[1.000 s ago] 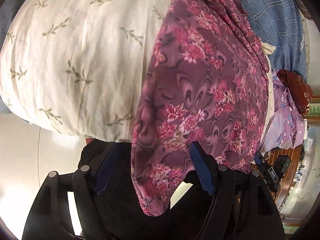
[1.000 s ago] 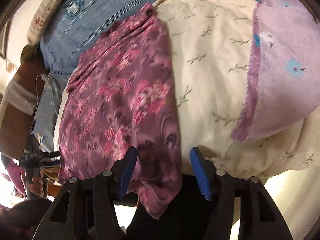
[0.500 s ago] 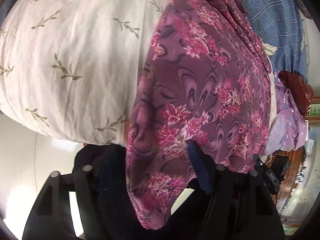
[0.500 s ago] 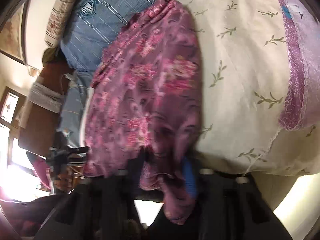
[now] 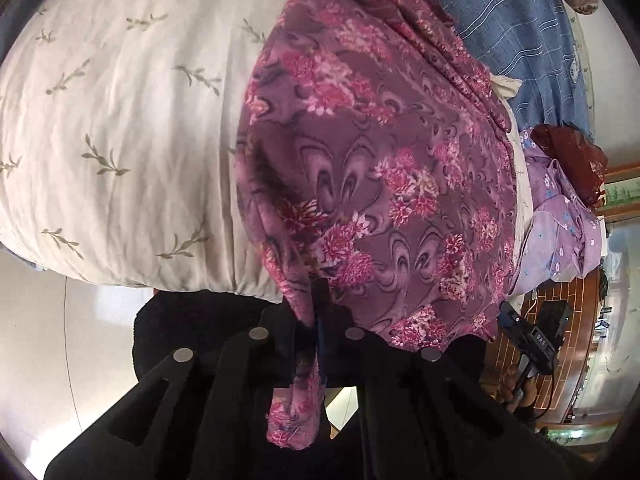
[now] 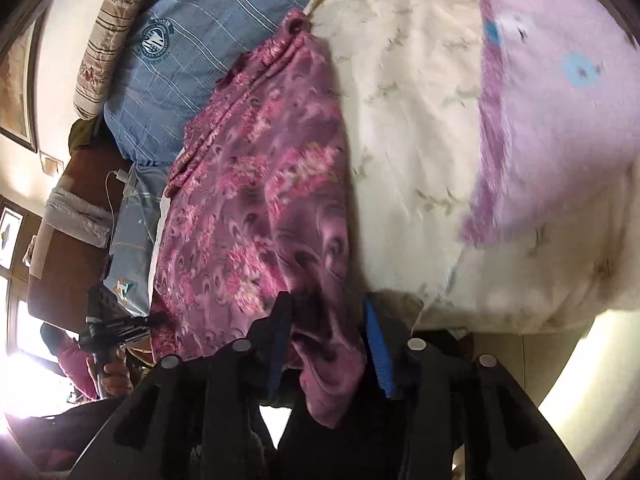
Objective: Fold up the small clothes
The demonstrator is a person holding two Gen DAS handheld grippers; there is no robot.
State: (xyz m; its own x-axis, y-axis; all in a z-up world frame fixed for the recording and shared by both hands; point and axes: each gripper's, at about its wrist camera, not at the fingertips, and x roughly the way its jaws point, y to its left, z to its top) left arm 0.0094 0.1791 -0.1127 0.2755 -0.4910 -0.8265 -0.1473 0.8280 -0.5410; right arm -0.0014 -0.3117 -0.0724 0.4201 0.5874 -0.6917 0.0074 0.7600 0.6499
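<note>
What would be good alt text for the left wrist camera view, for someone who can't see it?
The left gripper is shut on the near corner of a purple floral garment, which is spread over a cream leaf-print bedsheet. A blue striped pillow lies at the far end.

Bright daylight, window glare, motion blur, fisheye warping

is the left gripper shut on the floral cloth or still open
Shut on it: the left gripper has its jaws pressed together, pinching the edge of the purple floral cloth, whose corner hangs below them.
</note>
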